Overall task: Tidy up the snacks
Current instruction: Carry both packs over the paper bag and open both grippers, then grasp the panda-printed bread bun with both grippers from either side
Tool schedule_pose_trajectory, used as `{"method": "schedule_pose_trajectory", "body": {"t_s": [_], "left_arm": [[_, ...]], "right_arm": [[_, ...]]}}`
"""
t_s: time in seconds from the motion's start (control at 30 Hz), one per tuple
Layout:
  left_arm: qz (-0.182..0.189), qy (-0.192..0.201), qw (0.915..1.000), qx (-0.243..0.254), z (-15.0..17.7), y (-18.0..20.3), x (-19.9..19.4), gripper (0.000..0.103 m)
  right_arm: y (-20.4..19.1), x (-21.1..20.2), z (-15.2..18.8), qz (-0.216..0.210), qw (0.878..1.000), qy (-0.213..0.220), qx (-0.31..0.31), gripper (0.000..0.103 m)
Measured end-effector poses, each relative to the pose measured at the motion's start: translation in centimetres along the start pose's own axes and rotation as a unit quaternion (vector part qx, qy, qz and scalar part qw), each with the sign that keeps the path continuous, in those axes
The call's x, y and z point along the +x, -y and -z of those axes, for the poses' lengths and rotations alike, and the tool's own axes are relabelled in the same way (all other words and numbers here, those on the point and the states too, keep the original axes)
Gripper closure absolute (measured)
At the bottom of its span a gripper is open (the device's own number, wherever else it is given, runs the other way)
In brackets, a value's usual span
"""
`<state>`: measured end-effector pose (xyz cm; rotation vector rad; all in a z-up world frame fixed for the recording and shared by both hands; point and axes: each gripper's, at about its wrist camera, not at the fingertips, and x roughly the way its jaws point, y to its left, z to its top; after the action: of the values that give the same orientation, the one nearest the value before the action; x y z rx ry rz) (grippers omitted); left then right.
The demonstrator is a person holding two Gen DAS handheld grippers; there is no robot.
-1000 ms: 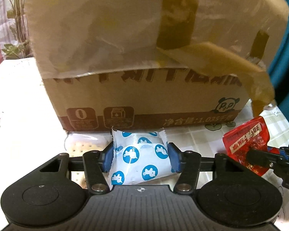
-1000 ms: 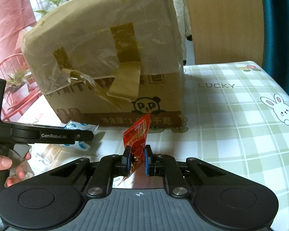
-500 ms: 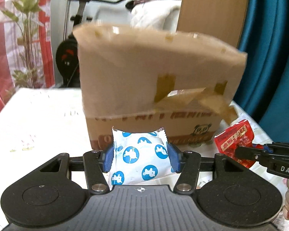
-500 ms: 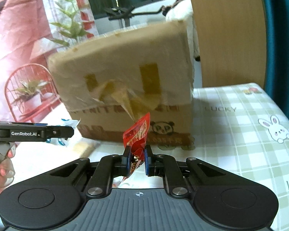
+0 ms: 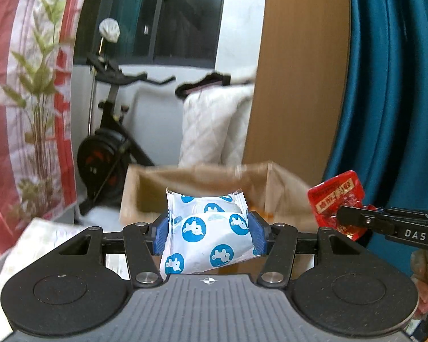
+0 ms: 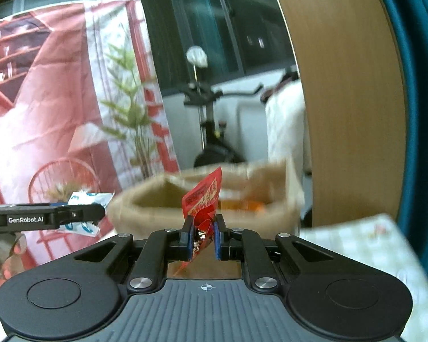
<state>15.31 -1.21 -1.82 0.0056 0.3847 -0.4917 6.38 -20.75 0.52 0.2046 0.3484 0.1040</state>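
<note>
The left gripper (image 5: 208,235) is about half open, and its blue pads press on both sides of a white snack packet with blue circles (image 5: 205,228); the packet is puffy, so the jaws cannot close further. The right gripper (image 6: 203,238) is almost fully closed and pinches a thin red snack packet (image 6: 204,199) at its lower part, so the packet stands up above the fingers. Both packets are in the air, near the level of the rim of the open cardboard box (image 5: 279,193), which stands just beyond them on the worktop (image 6: 365,245). I judge they are held so high in order to pass over the box wall and be dropped inside. Something orange lies in the box already. Behind it stand an exercise bike (image 5: 111,142) and a wooden panel (image 5: 296,85).
</note>
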Motion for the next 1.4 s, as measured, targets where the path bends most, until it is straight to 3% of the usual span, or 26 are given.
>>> {"method": "schedule_pose_trajectory", "body": {"t_s": [0.2, 0.37, 0.57, 0.6, 0.7, 0.93, 1.03, 1.13, 1.3, 1.4], "left_arm": [[-0.014, -0.017, 0.9996, -0.016, -2.6, -1.3, 6.1, 0.044], [-0.029, -0.056, 0.9976, -0.029, -2.4, -1.9, 11.4, 0.044], [-0.015, -0.093, 0.9949, -0.035, -1.2, -2.5, 13.6, 0.043], [-0.010, -0.093, 0.9949, -0.038, -0.9, -2.5, 13.5, 0.042], [-0.015, -0.090, 0.9955, -0.026, -0.3, -2.2, 12.9, 0.032], [-0.011, -0.080, 0.9967, -0.009, -0.8, -2.9, 9.4, 0.032], [-0.010, -0.070, 0.9975, -0.006, -0.7, -3.6, 6.8, 0.032], [-0.006, -0.060, 0.9981, -0.013, 0.3, -4.6, 3.8, 0.032], [-0.010, -0.069, 0.9973, -0.024, 3.0, -5.6, 0.6, 0.032], [-0.008, -0.083, 0.9962, -0.026, 4.7, -5.6, -0.3, 0.032]], "right_arm": [[1.9, 7.8, -2.7, 0.023, 0.999, -0.031, 0.010, 0.091], [2.8, 13.1, -1.7, 0.044, 0.996, -0.073, 0.020, 0.091], [2.8, 15.6, 0.1, 0.058, 0.993, -0.098, 0.036, 0.086], [2.6, 15.7, 0.2, 0.059, 0.993, -0.099, 0.033, 0.078], [2.2, 15.1, 0.3, 0.058, 0.993, -0.099, 0.027, 0.070], [1.5, 11.3, -0.1, 0.044, 0.996, -0.077, 0.030, 0.059], [0.9, 9.3, 0.1, 0.038, 0.997, -0.062, 0.031, 0.049], [0.4, 6.9, 0.7, 0.035, 0.998, -0.049, 0.012, 0.033], [-0.1, 3.9, 2.9, 0.032, 0.998, -0.051, 0.009, 0.023], [-0.3, 3.1, 5.2, 0.035, 0.996, -0.075, 0.016, 0.022]]}}
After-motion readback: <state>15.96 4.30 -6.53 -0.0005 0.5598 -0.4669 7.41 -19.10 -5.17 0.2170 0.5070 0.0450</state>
